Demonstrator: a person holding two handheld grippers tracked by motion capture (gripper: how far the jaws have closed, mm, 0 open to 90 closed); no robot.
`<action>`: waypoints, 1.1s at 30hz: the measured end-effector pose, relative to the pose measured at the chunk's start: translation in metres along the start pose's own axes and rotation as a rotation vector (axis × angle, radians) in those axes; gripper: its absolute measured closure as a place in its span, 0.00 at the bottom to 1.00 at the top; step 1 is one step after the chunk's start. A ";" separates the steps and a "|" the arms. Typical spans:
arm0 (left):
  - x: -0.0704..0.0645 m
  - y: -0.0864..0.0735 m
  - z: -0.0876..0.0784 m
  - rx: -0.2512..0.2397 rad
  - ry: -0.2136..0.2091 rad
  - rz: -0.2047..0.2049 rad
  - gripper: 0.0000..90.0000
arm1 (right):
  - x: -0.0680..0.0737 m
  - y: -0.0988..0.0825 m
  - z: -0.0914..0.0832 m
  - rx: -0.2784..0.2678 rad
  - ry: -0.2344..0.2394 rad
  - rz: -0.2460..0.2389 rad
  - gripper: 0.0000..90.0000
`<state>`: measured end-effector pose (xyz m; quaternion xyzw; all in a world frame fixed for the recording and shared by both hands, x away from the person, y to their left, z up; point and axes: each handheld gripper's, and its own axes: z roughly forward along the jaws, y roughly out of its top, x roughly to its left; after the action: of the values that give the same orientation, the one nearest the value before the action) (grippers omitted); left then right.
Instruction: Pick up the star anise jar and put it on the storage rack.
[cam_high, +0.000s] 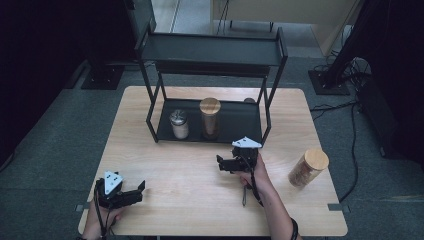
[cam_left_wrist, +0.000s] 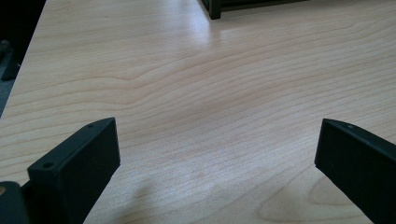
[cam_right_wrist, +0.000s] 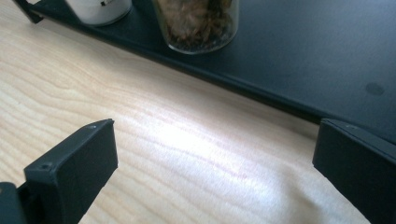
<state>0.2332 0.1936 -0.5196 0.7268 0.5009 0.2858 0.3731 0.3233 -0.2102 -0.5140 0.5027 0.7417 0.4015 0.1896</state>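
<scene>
My left gripper (cam_high: 140, 193) rests low over the wooden table (cam_high: 190, 200) near the front left corner, its jaws wide open and pointing right. In the left gripper view the left gripper (cam_left_wrist: 217, 154) has only bare wood between its jaws. My right gripper (cam_high: 220, 164) hovers just in front of the black rack's lower shelf (cam_high: 240, 125), open and holding nothing. The right gripper view puts the right gripper (cam_right_wrist: 215, 154) close to the shelf edge (cam_right_wrist: 303, 51), with a glass jar of brown contents (cam_right_wrist: 198, 23) and a white-filled jar (cam_right_wrist: 100, 9) ahead.
On the lower shelf stand a short metal-lidded jar (cam_high: 179, 124) and a tall wooden-lidded jar (cam_high: 210, 117). Another wooden-lidded jar (cam_high: 308, 167) stands on the table near the right edge. The rack's upper shelf (cam_high: 210, 50) overhangs the lower one. A rack foot (cam_left_wrist: 215, 9) shows far ahead.
</scene>
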 end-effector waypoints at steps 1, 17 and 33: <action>0.000 0.000 0.000 0.000 0.000 0.000 0.00 | 0.000 -0.002 0.000 0.001 0.002 -0.001 0.00; 0.000 0.000 0.000 0.002 -0.002 0.003 0.00 | 0.001 -0.017 -0.006 0.019 -0.006 -0.021 0.00; 0.000 0.000 0.001 0.008 -0.004 0.008 0.00 | 0.000 -0.026 -0.017 0.013 -0.006 -0.027 0.00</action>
<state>0.2337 0.1930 -0.5197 0.7308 0.4984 0.2838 0.3701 0.2957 -0.2214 -0.5242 0.4952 0.7505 0.3924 0.1940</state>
